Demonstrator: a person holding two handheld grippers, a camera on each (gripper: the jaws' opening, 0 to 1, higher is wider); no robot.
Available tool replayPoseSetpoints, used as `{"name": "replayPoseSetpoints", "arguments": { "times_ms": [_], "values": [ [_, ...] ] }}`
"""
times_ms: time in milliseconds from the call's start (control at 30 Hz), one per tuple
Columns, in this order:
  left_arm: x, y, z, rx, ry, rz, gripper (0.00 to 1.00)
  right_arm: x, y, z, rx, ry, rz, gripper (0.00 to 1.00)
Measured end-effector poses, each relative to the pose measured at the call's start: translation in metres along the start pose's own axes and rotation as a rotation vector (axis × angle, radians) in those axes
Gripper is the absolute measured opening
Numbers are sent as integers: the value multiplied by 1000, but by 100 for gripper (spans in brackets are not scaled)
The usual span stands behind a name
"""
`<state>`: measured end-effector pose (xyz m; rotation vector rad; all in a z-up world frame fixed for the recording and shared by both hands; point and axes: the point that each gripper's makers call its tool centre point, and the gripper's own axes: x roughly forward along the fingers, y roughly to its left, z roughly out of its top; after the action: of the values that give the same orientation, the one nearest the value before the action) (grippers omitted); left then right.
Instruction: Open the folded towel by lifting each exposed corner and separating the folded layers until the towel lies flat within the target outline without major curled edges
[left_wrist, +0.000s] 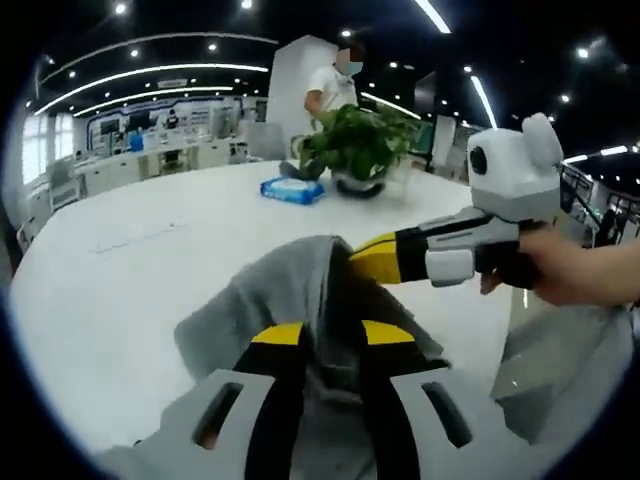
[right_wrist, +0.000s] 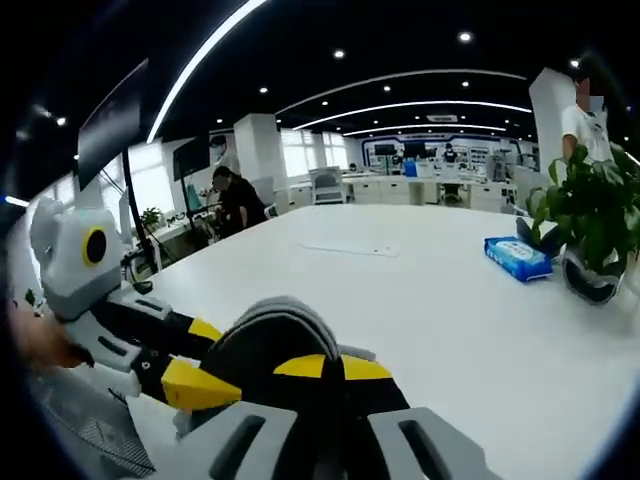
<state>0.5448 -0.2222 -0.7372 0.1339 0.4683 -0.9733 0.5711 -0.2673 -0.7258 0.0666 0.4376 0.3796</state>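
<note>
Towel (left_wrist: 285, 290), grey and bunched, sits clamped in both the left hand-held gripper (left_wrist: 328, 345) and right hand-held gripper (right_wrist: 322, 372) above the white worktop (left_wrist: 150, 250).

towel (left_wrist: 290, 290) bunched on table (left_wrist: 150, 260), between left gripper (left_wrist: 322, 350) jaws; right gripper (left_wrist: 375, 262) comes in from right, touching towel. Behind on table: packet (left_wrist: 292, 190) just left of potted plant (left_wrist: 355, 145); person (left_wrist: 335, 85) stands behind plant

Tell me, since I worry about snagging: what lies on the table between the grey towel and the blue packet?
Nothing: in the left gripper view, bare white table separates the towel from the blue packet; the right gripper view agrees.
</note>
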Motion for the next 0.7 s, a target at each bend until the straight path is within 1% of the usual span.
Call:
{"name": "replayPoseSetpoints", "arguments": {
  "times_ms": [100, 200, 233, 267, 333, 400, 467, 600, 700],
  "values": [
    [-7, -6, -4, 76, 20, 20, 30, -2, 15, 7, -31, -5, 27, 0],
    [-11, -12, -9, 89, 35, 23, 40, -3, 32, 8, -48, 4, 61, 0],
    [-11, -14, -11, 75, 39, 16, 45, -3, 36, 8, -41, 7, 74, 0],
    [-13, -20, -17, 9, 60, -4, 47, -3, 42, 8, -29, 12, 92, 0],
    [-16, -18, -19, -37, 52, 9, 51, -3, 48, 7, -12, 16, 109, 0],
    [-16, -16, -22, -44, 55, 14, 52, -2, 59, 6, 37, 26, 146, 0],
    [-15, -17, -24, -54, 60, 5, 51, -1, 65, 4, 57, 37, 164, 0],
    [-15, -22, -21, -61, 42, -4, 51, 1, 77, 1, 84, 64, 202, 0],
    [-16, -27, -19, -45, 33, -23, 52, 2, 83, -1, 115, 75, 221, 0]
  ]
}}
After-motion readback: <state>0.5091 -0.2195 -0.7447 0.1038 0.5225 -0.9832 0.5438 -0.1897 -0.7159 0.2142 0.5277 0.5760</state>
